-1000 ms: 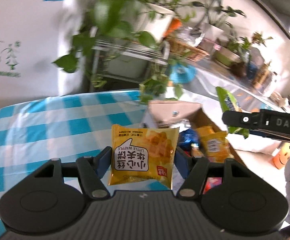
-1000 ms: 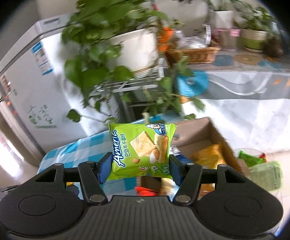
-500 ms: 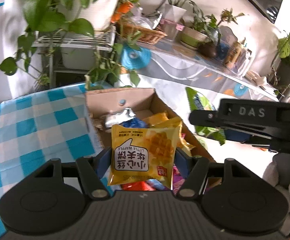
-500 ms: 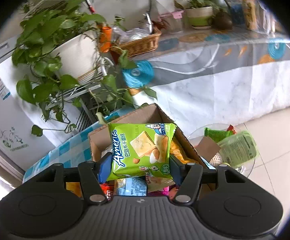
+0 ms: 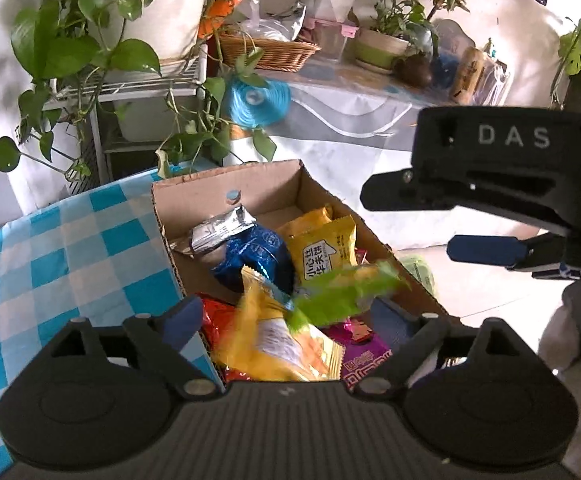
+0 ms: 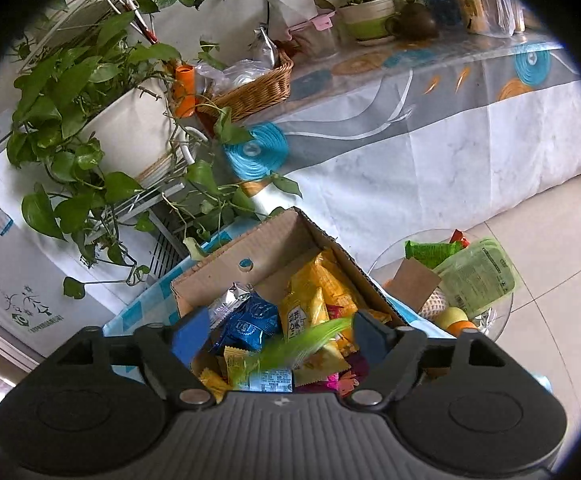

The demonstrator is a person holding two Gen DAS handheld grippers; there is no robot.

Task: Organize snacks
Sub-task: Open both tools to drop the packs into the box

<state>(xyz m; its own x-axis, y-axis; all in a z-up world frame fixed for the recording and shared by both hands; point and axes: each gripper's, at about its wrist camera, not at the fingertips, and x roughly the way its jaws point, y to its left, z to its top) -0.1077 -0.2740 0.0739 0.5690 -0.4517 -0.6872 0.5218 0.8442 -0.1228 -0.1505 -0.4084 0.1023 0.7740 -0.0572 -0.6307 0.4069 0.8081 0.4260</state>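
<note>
Snacks (image 5: 318, 256) fill the box (image 5: 266, 196); only right view shows glass table (image 6: 502, 320).

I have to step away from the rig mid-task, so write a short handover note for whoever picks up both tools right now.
Left tool: open, holding nothing; a blurred yellow waffle packet is below it, over the cardboard box.
Right tool: open, holding nothing; a blurred green cracker packet is dropping into the same box.
Box: sits on the blue checked tablecloth and already holds blue, silver, yellow, red and purple packets.
Done: both packets released over the box.
Left: check that both landed inside. More snacks show on the glass side table beside the box; whether they belong to the job cannot be told.
</note>
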